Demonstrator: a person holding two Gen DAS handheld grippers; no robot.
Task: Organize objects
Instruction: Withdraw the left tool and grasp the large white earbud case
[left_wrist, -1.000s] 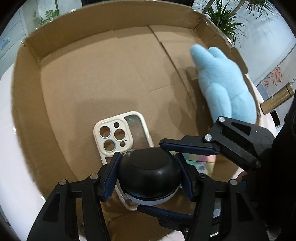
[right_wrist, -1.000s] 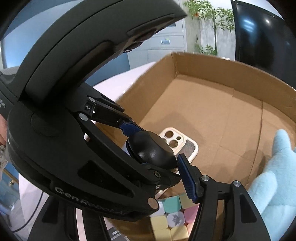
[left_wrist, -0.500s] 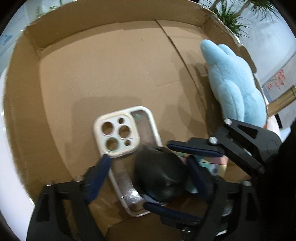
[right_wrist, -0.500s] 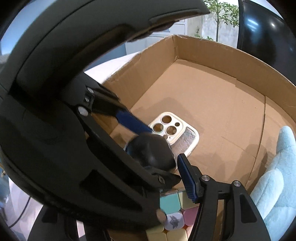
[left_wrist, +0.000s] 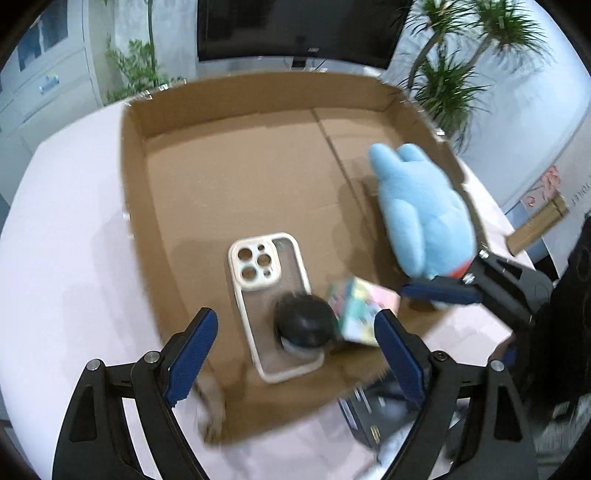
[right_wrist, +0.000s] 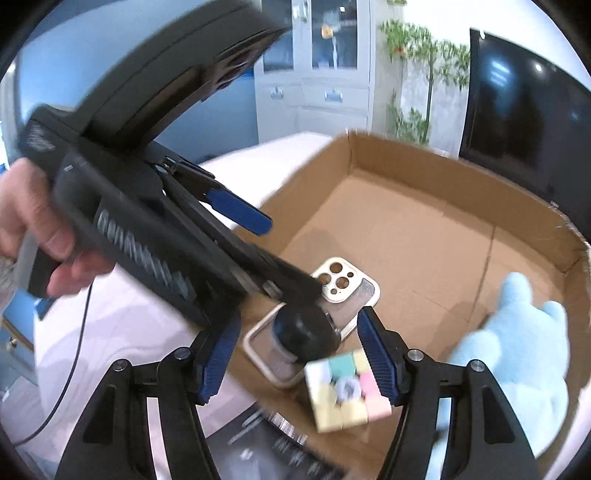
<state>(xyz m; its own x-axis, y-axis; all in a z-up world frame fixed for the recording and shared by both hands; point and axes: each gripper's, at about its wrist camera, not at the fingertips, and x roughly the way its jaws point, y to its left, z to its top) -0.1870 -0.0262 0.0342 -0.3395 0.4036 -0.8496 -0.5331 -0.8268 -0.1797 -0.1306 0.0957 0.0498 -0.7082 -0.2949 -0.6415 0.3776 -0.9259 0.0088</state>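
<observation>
A black domed object (left_wrist: 304, 321) lies on a cream phone case (left_wrist: 271, 295) on the floor of a cardboard box (left_wrist: 236, 173). My left gripper (left_wrist: 293, 330) hangs open above it, fingers well clear on both sides. A pastel puzzle cube (left_wrist: 360, 308) sits just right of the dome, and a light blue plush toy (left_wrist: 421, 214) leans on the box's right wall. My right gripper (right_wrist: 297, 345) is over the box's near edge, jaws opening and gripping nothing; the dome (right_wrist: 304, 332) and cube (right_wrist: 347, 391) lie below it. One right finger (left_wrist: 439, 291) shows by the plush.
The box stands on a pale pink tabletop (left_wrist: 66, 258). A dark flat packet (left_wrist: 373, 417) lies on the table at the box's near edge. A hand (right_wrist: 33, 229) holds the left gripper's body. A dark screen, potted plants and white cabinets are behind.
My left gripper opened and let go of the black dome, which now rests on the phone case. Both grippers have lifted and drawn back, so more of the box shows.
</observation>
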